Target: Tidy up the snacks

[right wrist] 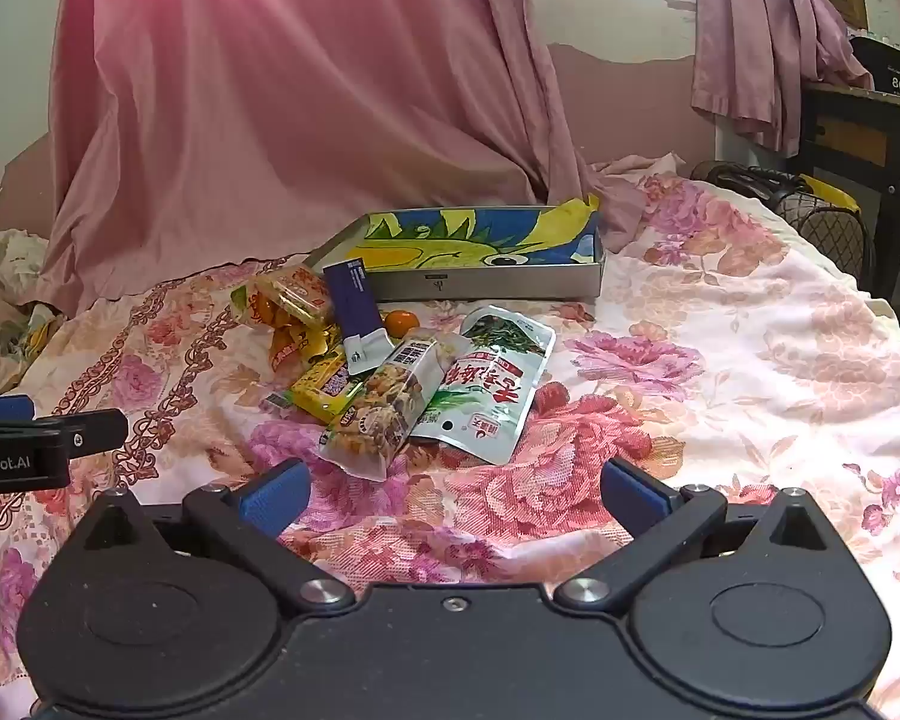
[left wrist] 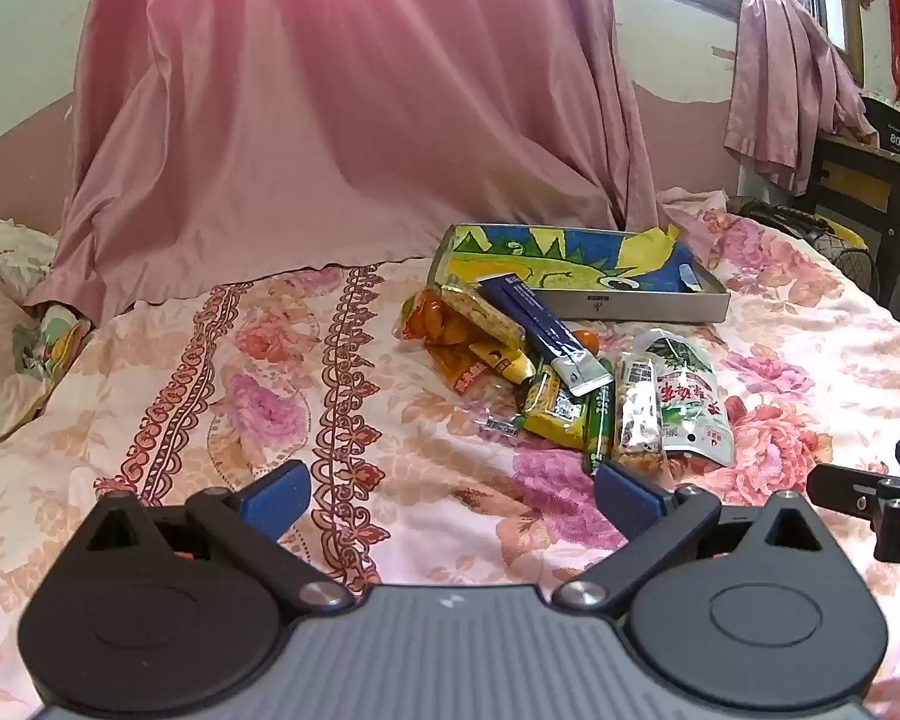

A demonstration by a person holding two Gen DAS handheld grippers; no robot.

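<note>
Your left tool (left wrist: 453,501) hovers low over the flowered bedspread (left wrist: 210,396) with its blue pads spread wide and nothing between them. Your right tool (right wrist: 455,495) stands the same way: wide open, holding nothing, above the bedspread.

The snacks lie in a loose pile on the bed, ahead of both tools and apart from them. Locate each item as follows:

- The white pouch with green leaves and red lettering (right wrist: 495,387) lies flat at the right of the pile.
- The clear packet of mixed nuts (right wrist: 384,411) lies just beside it, overlapping its left edge.
- The yellow bar (right wrist: 324,387) rests partly under the nut packet.
- The dark blue sachet (right wrist: 357,312) leans across the top of the pile.
- The orange bag (left wrist: 444,330) sits at the left end, with a cracker pack (left wrist: 480,312) resting on it.
- A small orange fruit (right wrist: 401,321) lies behind the pile, near the box.

The shallow grey box (right wrist: 492,285) sits behind the pile, lined with a blue and yellow printed sheet (right wrist: 474,240). A pink curtain (right wrist: 282,120) hangs behind the bed.

In the left view, the tip of your right tool appears at the right edge.
</note>
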